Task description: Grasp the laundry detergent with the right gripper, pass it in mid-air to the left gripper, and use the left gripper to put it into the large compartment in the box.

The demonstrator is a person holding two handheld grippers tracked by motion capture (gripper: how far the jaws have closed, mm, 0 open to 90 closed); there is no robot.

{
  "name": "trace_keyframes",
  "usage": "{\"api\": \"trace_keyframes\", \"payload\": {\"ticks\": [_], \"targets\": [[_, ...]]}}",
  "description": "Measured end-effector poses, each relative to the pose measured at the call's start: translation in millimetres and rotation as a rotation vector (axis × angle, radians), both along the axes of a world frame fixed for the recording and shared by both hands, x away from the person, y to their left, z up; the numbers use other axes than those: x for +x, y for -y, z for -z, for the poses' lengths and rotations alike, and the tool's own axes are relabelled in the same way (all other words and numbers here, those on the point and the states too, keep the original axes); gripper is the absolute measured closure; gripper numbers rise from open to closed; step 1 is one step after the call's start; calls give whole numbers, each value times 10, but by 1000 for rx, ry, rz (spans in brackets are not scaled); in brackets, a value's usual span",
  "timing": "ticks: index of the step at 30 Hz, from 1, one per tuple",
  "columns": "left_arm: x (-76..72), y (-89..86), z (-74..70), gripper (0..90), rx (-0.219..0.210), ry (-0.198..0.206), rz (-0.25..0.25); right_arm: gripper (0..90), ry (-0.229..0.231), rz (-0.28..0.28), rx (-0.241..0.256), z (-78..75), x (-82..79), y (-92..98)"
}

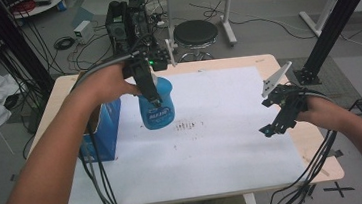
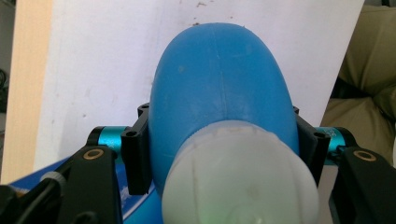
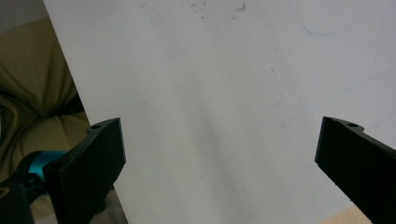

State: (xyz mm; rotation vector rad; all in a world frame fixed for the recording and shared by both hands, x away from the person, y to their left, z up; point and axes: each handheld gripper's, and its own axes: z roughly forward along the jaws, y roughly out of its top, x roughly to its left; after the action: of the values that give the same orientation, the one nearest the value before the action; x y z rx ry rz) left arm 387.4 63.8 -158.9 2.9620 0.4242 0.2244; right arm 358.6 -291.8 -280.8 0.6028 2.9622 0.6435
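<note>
Bottle (image 1: 155,106) hangs lifted above the white sheet (image 1: 223,143) in the high view, pinched by the left gripper (image 1: 151,92); brown crumbs (image 1: 186,125) beside it look uncleaned. Left gripper view: jaws clamp the bottle's shoulders. Right gripper view: jaws spread wide over bare sheet, right gripper (image 3: 219,154) empty.

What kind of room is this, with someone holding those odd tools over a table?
Most likely a research lab or workshop. The left gripper holds a blue bottle above a white-covered table, cables trail across the grey floor, and black metal frame legs and a round stool stand around it.
</note>
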Motion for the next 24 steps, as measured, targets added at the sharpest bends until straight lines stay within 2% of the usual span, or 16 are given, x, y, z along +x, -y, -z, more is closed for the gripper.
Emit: {"api": "trace_keyframes", "payload": {"ticks": [2, 3, 4, 5, 6, 7, 9, 10, 11, 12, 14, 16, 21, 22, 24], "targets": [[18, -77, -72, 374, -13, -6, -28, 7, -33, 3, -12, -14, -7, 32], [27, -121, -108, 374, -22, -4, -41, 8, -10, 9, -17, -18, 2, 53], [35, -165, -148, 374, -33, -6, -57, 8, -3, 45, -23, -23, -5, 68], [38, -209, -182, 374, -48, -5, -74, 8, 6, 55, -24, -25, 2, 84], [30, -244, -198, 374, -77, 0, -110, 8, 6, 54, -9, -19, 7, 97], [37, -282, -226, 374, -76, 3, -124, 8, -4, 59, -8, -30, -8, 107], [40, -342, -268, 374, -67, 3, -152, 8, 7, 40, -1, -36, -17, 118], [49, -371, -298, 374, -46, 3, -145, 8, 3, 37, -7, -44, -23, 119], [40, -387, -307, 374, -60, 3, -164, 8, 2, 35, -10, -51, -27, 121], [48, -412, -337, 374, -41, 1, -155, 8, -5, 36, -7, -53, -30, 119], [34, -452, -363, 374, -56, 7, -183, 8, -1, 31, -7, -61, -31, 115], [35, -514, -409, 374, -52, 7, -193, 9, 3, 16, -4, -67, -32, 108], [2, -726, -541, 374, -88, 18, -233, 8, -5, 1, -7, -93, -41, 95], [2, -779, -582, 374, -76, 15, -227, 8, -7, -1, -3, -99, -45, 90], [-27, -860, -623, 374, -96, 22, -263, 8, -4, -10, -11, -114, -49, 85]]}}
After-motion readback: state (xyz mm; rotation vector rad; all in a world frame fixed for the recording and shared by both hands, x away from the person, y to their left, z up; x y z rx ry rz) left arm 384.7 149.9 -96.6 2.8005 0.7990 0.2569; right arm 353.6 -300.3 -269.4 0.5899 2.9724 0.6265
